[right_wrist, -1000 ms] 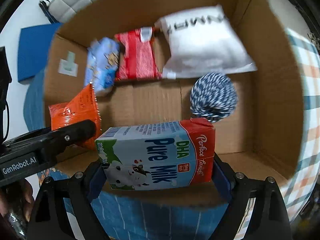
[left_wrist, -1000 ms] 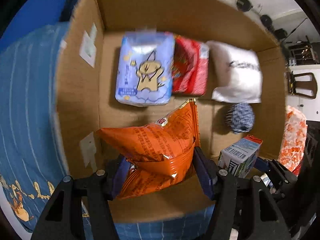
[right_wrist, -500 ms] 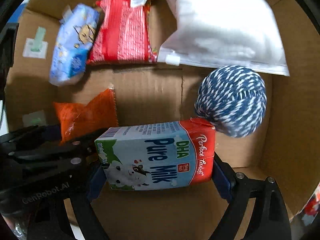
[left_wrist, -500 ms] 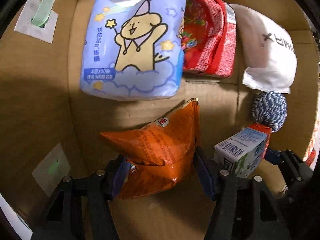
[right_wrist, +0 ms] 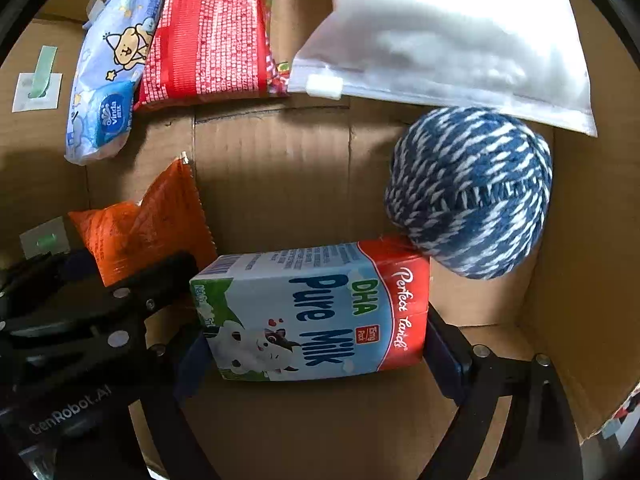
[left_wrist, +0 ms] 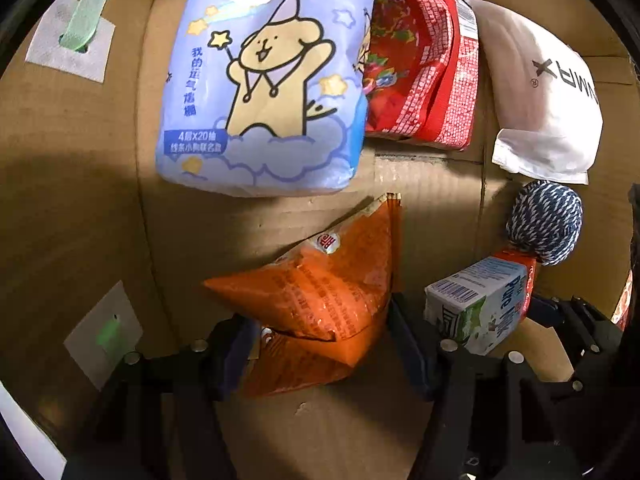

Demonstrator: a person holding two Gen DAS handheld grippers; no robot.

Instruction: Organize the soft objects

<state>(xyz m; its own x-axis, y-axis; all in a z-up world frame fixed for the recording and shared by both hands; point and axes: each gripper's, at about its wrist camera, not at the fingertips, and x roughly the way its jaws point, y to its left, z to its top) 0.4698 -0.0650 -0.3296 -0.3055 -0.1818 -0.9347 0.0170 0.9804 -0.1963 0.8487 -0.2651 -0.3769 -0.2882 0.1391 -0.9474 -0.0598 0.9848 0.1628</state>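
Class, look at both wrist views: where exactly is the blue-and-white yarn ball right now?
The yarn ball lies in the cardboard box near its right wall, just below the white pouch and against the milk carton held by the right gripper.

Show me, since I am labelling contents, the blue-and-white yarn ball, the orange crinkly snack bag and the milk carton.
blue-and-white yarn ball (right_wrist: 470, 192), right wrist view, middle of its windings
orange crinkly snack bag (left_wrist: 324, 292), left wrist view, creased front
milk carton (right_wrist: 316, 312), right wrist view, printed front

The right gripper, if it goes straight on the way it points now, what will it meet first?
Most likely the bare floor of the cardboard box. The right gripper holds the milk carton in its jaws, so the carton would touch first. Its red end may brush the yarn ball; depth is unclear.
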